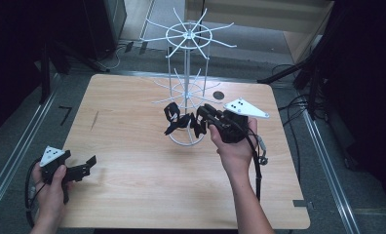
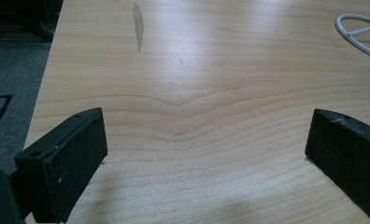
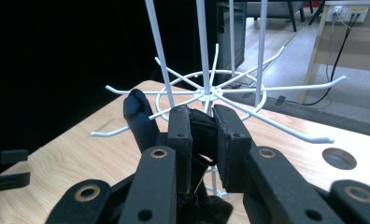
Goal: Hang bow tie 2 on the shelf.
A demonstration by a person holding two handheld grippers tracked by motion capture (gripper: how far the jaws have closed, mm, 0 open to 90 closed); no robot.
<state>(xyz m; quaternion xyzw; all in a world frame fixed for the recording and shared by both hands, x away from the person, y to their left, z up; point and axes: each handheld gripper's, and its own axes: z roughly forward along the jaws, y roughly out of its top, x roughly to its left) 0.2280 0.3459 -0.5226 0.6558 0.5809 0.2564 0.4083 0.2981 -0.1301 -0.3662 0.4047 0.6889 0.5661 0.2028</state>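
The wooden table (image 1: 132,161) carries a white wire rack (image 1: 187,73): a thin upright pole on a ring base, with two tiers of hooked spokes fanning out, one high up and one lower down. Draped over the lower tier, right in front of the right gripper (image 1: 203,117), hangs a dark cloth (image 1: 177,119). It looks navy or black, soft and crumpled, with one end folded into a rounded lump over a spoke and the rest sagging toward the ring base. It may be a sock or a glove; the fabric is too bunched to tell which.

In the right gripper view the gripper (image 3: 202,140) has its two pads pressed in on a fold of the cloth (image 3: 141,119), with only the thickness of the fabric between them. The right hand (image 1: 235,146) comes up from the near edge of the table, forearm angled forward, wrist level, and the jaws point left and slightly away, toward the pole.

The left gripper (image 1: 86,165) sits well to the left and nearer the person, at the front left corner of the table, far from the rack. The left hand (image 1: 52,183) holds it low, aimed across the bare wood. Its pads (image 2: 75,163) stand wide apart with nothing between them.
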